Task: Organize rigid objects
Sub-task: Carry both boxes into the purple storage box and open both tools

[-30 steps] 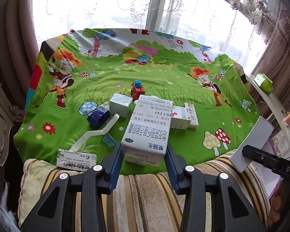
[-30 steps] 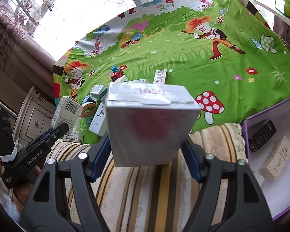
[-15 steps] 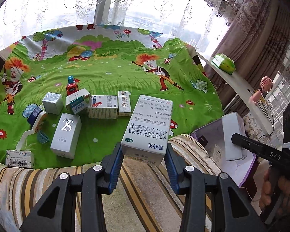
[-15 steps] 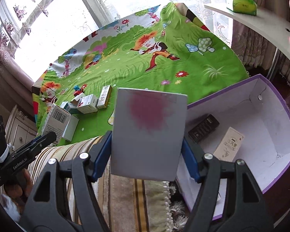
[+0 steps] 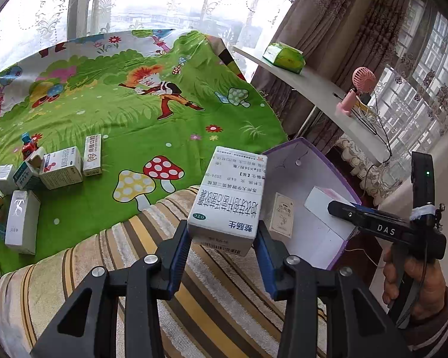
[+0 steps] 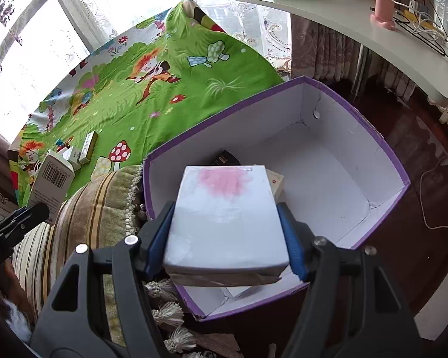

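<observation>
**Two cartons hang at the purple box**

The right gripper pinches a white carton with a pink blotch over the open purple box; beyond its jaws, a dark packet and a pale packet lie inside. The left gripper clamps a white medicine carton above a striped cushion, the box just right of its jaws. Left of them, small boxes dot the green cartoon cloth.
</observation>
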Demonstrator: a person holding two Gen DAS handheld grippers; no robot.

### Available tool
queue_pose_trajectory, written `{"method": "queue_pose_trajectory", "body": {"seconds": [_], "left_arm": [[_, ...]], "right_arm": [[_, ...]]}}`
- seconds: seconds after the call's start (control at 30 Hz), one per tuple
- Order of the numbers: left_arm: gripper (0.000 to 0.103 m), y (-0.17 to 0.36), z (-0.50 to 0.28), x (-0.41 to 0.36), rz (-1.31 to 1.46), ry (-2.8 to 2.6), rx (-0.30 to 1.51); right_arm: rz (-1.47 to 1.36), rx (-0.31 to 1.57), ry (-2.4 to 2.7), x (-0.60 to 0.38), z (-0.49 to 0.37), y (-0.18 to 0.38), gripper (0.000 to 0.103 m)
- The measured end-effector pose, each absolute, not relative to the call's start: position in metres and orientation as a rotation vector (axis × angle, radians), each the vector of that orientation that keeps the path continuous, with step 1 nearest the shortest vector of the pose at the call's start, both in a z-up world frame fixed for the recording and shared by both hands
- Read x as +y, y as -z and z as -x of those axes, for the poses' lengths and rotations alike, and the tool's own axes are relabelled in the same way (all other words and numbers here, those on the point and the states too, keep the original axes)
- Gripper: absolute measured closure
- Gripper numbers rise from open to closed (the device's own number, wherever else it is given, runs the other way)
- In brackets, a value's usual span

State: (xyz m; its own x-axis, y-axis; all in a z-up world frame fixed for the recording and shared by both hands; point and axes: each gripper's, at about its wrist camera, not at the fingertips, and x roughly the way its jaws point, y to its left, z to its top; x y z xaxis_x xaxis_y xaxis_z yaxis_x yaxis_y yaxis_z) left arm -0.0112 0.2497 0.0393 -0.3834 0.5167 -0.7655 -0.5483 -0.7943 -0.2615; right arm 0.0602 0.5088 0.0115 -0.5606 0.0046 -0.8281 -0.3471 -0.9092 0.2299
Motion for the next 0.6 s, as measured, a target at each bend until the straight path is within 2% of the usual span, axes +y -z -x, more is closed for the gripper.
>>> {"method": "queue_pose_trajectory", "body": {"seconds": [0.27,0.3,0.33,0.43,0.6], "left_arm": [[0.059,-0.042,0.006,0.287,1.162,-2.117,0.08],[0.057,-0.041,0.007,0.291,1.158,-2.102,0.076],[0.051,-0.04,0.007,0.294,1.163,-2.086,0.076],[0.037,-0.037,0.009,0.296,1.179,-2.095,0.083],[0.035,-0.039,0.013,0.286,1.191,-2.132,0.055]], "right_arm": [[1.294,0.606,-2.456,0.541,-0.074,-0.009,0.032],[1.287,0.613,-2.452,0.543,-0.075,-0.01,0.029],[1.278,0.619,-2.45,0.544,-0.075,-0.01,0.024],[1.256,0.623,-2.456,0.544,-0.076,-0.012,0.02],[1.244,0.626,-2.471,0.543,-0.074,-0.014,0.019]]}}
